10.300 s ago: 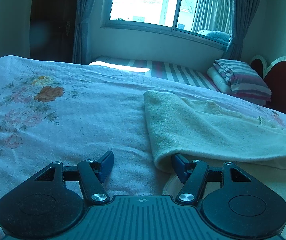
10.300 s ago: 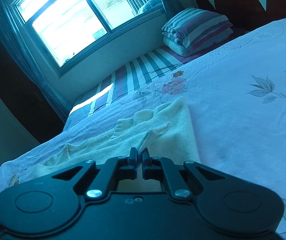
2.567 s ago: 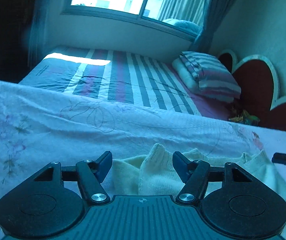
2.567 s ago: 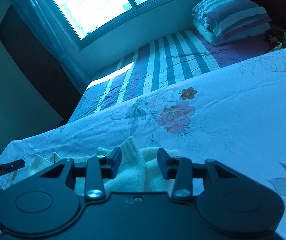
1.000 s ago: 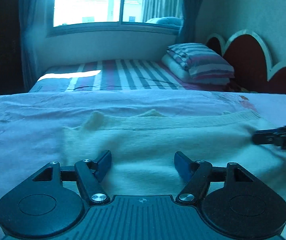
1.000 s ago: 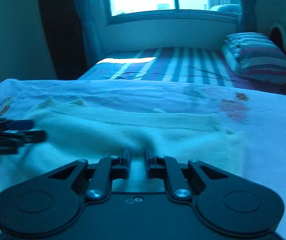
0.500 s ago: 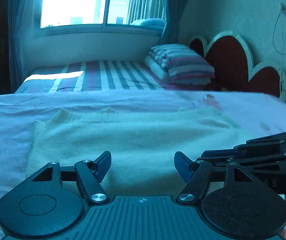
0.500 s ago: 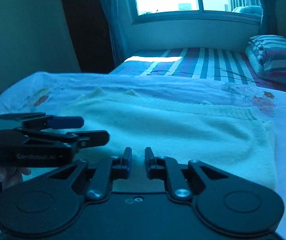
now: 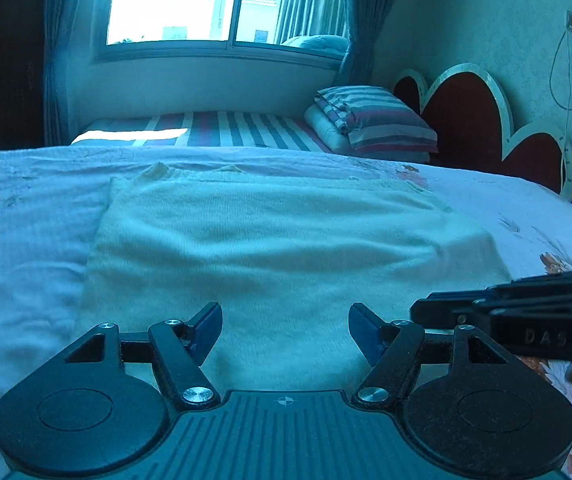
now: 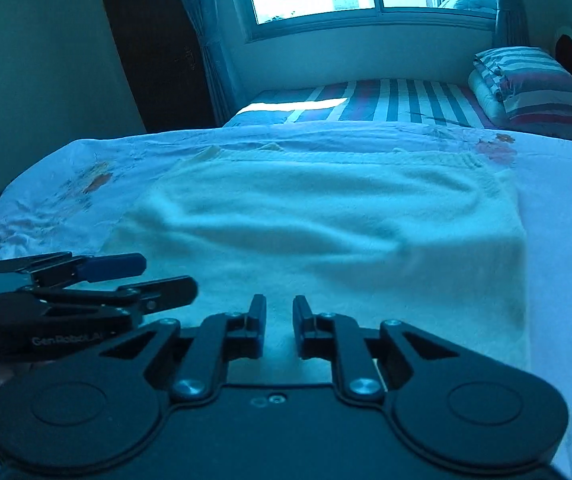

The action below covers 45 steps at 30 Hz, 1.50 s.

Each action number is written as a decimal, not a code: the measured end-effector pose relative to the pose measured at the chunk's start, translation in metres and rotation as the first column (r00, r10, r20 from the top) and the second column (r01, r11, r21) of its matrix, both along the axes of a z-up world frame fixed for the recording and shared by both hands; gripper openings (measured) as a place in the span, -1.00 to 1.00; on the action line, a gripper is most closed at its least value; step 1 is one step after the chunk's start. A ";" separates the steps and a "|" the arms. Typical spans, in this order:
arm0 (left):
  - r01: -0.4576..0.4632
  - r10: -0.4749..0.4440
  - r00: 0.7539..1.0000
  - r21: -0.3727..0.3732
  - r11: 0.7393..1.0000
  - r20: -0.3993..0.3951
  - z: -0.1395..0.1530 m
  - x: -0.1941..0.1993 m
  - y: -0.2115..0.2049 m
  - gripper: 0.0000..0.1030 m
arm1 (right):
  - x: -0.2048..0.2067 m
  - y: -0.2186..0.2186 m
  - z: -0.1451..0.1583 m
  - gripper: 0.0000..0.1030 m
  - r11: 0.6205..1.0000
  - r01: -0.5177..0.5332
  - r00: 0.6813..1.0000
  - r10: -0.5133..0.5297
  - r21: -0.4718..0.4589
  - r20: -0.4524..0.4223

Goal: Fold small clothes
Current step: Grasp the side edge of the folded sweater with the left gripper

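Note:
A pale cream knit garment [image 9: 286,240] lies folded flat on the floral bedsheet [image 9: 26,232]; it also shows in the right wrist view [image 10: 325,220]. My left gripper [image 9: 285,326] is open and empty, just above the garment's near edge. My right gripper [image 10: 279,322] has a narrow gap between its fingers and holds nothing, also at the near edge. Each gripper shows in the other's view: the right one at the right side [image 9: 505,316], the left one at the left side [image 10: 86,292].
A second bed with a striped sheet [image 9: 226,128] and a folded striped quilt [image 9: 373,120] lies beyond. A red scalloped headboard [image 9: 477,120] stands at the right, a window [image 9: 206,4] at the back wall.
Both grippers have pulled back toward the garment's near edge. The right gripper's fingers have parted a little. The garment lies flat and smoothed, where earlier it was bunched.

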<state>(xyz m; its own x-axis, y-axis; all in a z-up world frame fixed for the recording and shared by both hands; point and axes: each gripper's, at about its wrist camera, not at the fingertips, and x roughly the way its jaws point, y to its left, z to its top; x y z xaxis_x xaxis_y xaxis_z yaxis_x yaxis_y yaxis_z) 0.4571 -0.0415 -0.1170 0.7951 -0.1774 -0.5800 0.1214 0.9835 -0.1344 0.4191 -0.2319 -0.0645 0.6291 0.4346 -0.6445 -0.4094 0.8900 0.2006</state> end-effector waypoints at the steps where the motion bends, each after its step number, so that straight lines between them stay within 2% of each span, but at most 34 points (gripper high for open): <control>1: -0.011 0.011 1.000 -0.001 1.000 -0.009 -0.003 -0.002 -0.001 0.36 | -0.005 0.003 -0.003 -0.67 1.000 0.003 1.000 -0.003 0.008 -0.012; 3: -0.020 0.021 0.999 0.036 0.999 -0.034 -0.012 -0.007 -0.004 0.36 | -0.013 0.009 -0.009 -0.66 1.000 0.013 1.000 -0.013 -0.003 -0.027; 5: -0.005 0.006 1.000 0.074 0.997 -0.017 -0.016 -0.018 -0.004 0.36 | -0.022 0.015 -0.014 -0.66 0.998 0.016 1.000 -0.016 -0.061 -0.003; 8: -0.014 0.015 1.000 0.074 0.997 -0.018 -0.016 -0.027 0.009 0.36 | -0.031 0.014 -0.011 -0.67 0.991 0.014 0.999 -0.009 -0.132 0.038; 13: -0.060 0.062 0.998 0.074 0.995 -0.021 -0.015 -0.033 0.036 0.36 | -0.031 -0.025 -0.011 -0.70 0.979 0.126 0.992 -0.120 -0.162 0.046; 16: -0.086 0.088 0.996 0.069 0.994 -0.027 -0.016 -0.039 0.053 0.36 | -0.033 -0.059 -0.013 -0.70 0.967 0.199 0.980 -0.194 -0.157 0.043; 19: -0.084 0.086 0.996 0.077 0.994 -0.030 -0.017 -0.042 0.058 0.36 | -0.034 -0.078 -0.016 -0.72 0.965 0.225 0.974 -0.222 -0.138 0.035; 24: -0.090 0.094 0.994 0.082 0.993 -0.049 -0.015 -0.037 0.057 0.36 | -0.031 -0.070 -0.017 -0.68 0.960 0.231 0.973 -0.228 -0.160 0.037; 30: -0.092 0.097 0.994 0.082 0.992 -0.058 -0.015 -0.037 0.057 0.36 | -0.027 -0.073 -0.016 -0.68 0.960 0.239 0.971 -0.239 -0.144 0.011; 32: -0.095 0.101 0.993 0.083 0.992 -0.063 -0.008 -0.040 0.056 0.36 | -0.028 -0.072 -0.012 -0.67 0.960 0.235 0.971 -0.238 -0.151 0.004; 34: -0.114 0.116 0.993 0.084 0.990 -0.027 0.005 -0.053 0.058 0.36 | -0.034 -0.074 -0.001 -0.62 0.965 0.240 0.971 -0.239 -0.109 0.020; 36: -0.136 0.137 0.990 0.029 0.990 -0.027 0.013 -0.066 0.065 0.36 | -0.043 -0.072 0.009 -0.55 0.967 0.240 0.970 -0.236 -0.088 0.055; 39: -0.180 0.172 0.983 -0.132 0.975 -0.069 0.009 -0.084 0.082 0.36 | -0.053 -0.068 0.015 -0.57 0.972 0.229 0.972 -0.226 -0.047 0.065; 40: -0.200 0.184 0.978 -0.208 0.958 -0.097 0.004 -0.088 0.089 0.36 | -0.055 -0.065 0.016 -0.61 0.974 0.225 0.973 -0.222 -0.036 0.068; 42: -0.250 0.209 0.966 -0.364 0.897 -0.150 -0.010 -0.092 0.102 0.36 | -0.059 -0.059 0.017 -0.69 0.978 0.209 0.975 -0.207 -0.015 0.076; 43: -0.273 0.219 0.961 -0.433 0.859 -0.171 -0.017 -0.093 0.107 0.36 | -0.060 -0.055 0.016 -0.80 0.981 0.196 0.978 -0.195 -0.009 0.080; 45: -0.305 0.238 0.952 -0.534 0.788 -0.192 -0.029 -0.094 0.113 0.36 | -0.060 -0.045 0.016 -0.87 0.984 0.177 0.980 -0.175 -0.010 0.092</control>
